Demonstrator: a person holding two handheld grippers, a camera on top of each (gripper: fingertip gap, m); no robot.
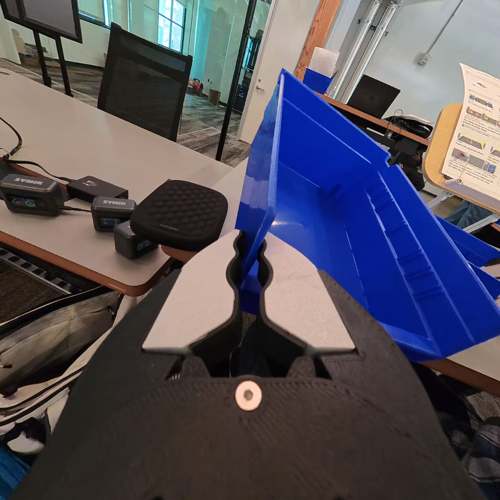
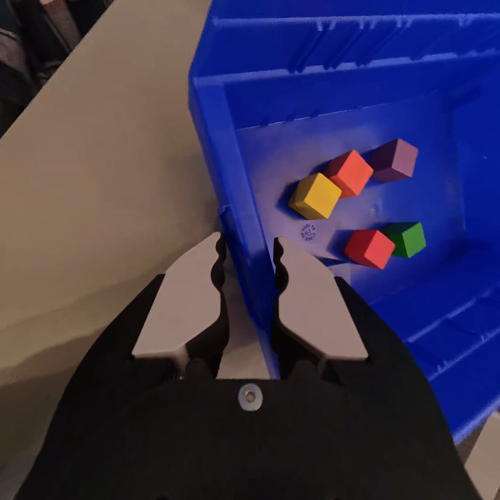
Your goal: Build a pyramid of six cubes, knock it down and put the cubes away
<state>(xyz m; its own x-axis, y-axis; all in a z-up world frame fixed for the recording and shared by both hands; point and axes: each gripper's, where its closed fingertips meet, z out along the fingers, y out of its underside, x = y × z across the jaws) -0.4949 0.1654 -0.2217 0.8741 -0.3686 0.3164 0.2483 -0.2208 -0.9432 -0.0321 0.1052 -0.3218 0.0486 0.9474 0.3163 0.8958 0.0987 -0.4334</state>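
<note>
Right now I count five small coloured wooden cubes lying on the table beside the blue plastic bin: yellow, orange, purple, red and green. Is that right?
Not quite. The five small cubes, yellow, orange, purple, red and green, lie inside the blue plastic bin, on its floor, not on the table beside it. The right wrist view shows this.

left wrist view close along blue bin (image 1: 338, 216) wall, right wrist view looking down inside – bin shared

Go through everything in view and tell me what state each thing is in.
Left hand-held gripper: shut on the bin wall.
Right hand-held gripper: open, astride the bin wall.
Blue bin: tilted.
Cubes: five visible, loose in the bin.
Chargers: screens lit.
</note>
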